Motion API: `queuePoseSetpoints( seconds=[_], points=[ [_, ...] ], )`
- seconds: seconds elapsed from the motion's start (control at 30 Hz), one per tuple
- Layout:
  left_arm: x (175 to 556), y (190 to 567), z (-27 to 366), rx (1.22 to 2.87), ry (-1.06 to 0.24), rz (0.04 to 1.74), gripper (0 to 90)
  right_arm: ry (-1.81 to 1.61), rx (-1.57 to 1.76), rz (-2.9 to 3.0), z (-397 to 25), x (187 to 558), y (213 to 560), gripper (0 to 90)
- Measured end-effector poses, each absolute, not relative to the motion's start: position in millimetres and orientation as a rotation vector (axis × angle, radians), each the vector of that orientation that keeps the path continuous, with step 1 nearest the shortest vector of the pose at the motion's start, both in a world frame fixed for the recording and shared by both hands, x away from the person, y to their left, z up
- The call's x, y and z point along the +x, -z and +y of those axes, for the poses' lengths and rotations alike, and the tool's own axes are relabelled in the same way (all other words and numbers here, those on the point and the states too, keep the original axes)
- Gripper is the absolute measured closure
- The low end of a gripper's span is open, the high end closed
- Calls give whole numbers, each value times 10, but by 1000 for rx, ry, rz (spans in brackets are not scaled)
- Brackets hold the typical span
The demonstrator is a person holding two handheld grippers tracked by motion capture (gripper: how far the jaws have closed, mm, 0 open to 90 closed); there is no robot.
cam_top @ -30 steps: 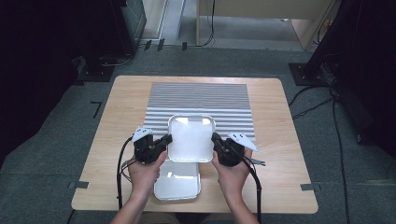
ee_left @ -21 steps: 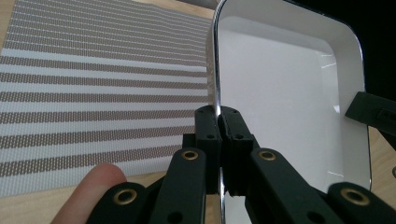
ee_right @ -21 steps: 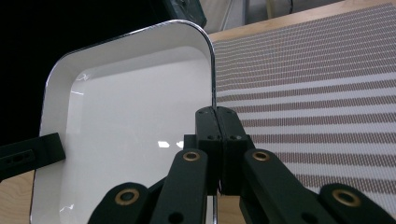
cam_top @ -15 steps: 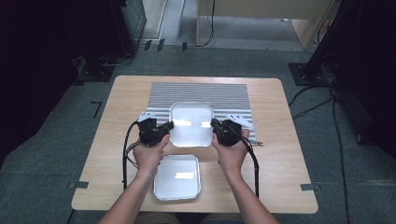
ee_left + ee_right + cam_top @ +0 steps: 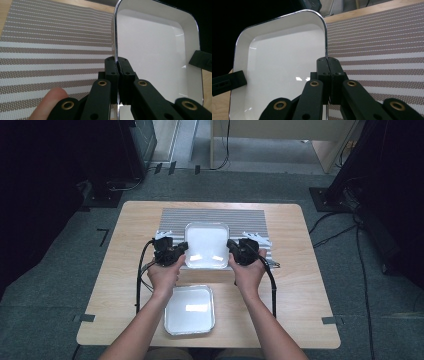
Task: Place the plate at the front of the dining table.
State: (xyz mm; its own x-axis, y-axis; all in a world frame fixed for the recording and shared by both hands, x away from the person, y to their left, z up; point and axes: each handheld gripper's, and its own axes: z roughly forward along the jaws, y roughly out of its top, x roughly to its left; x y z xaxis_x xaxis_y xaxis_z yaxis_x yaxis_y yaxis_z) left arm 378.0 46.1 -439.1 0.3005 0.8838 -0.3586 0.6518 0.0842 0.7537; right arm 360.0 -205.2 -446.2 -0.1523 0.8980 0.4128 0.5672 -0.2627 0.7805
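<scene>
1. Grey carpet surrounds a pale wooden table (image 5: 125, 270), and a striped placemat (image 5: 215, 216) lies across the table's far half; the placemat serves as the landmark below.
2. At the placemat's left edge, the left gripper (image 5: 181, 249) is held in the person's left hand (image 5: 162, 275). Its jaws are pressed together on the left rim of a white tray (image 5: 206, 245), seen close up in the left gripper view (image 5: 117, 63).
3. Over the placemat's near middle sits the white tray (image 5: 155, 50), gripped on both sides. Whether it touches the mat cannot be told.
4. At the placemat's right part, the right gripper (image 5: 231, 247), in the right hand (image 5: 247, 272), has its jaws clamped on the tray's right rim (image 5: 327, 60).
5. Nearer the person than the placemat, a second white tray (image 5: 190, 309) rests on bare wood, well apart from both grippers.
</scene>
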Motion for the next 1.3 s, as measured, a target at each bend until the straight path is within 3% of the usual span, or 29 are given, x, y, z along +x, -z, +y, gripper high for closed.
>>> queuePoseSetpoints(
  seconds=[0.67, 1.3],
  points=[
    [4372, 4618, 322, 1681, -307, 1535, 895, -1297, 1847, 1682, -2077, 4198, 4681, 900],
    [4711, 4860, 274, 1731, -259, 1588, 894, -1230, 1900, 1711, -2085, 4495, 4912, 900]
  ],
)
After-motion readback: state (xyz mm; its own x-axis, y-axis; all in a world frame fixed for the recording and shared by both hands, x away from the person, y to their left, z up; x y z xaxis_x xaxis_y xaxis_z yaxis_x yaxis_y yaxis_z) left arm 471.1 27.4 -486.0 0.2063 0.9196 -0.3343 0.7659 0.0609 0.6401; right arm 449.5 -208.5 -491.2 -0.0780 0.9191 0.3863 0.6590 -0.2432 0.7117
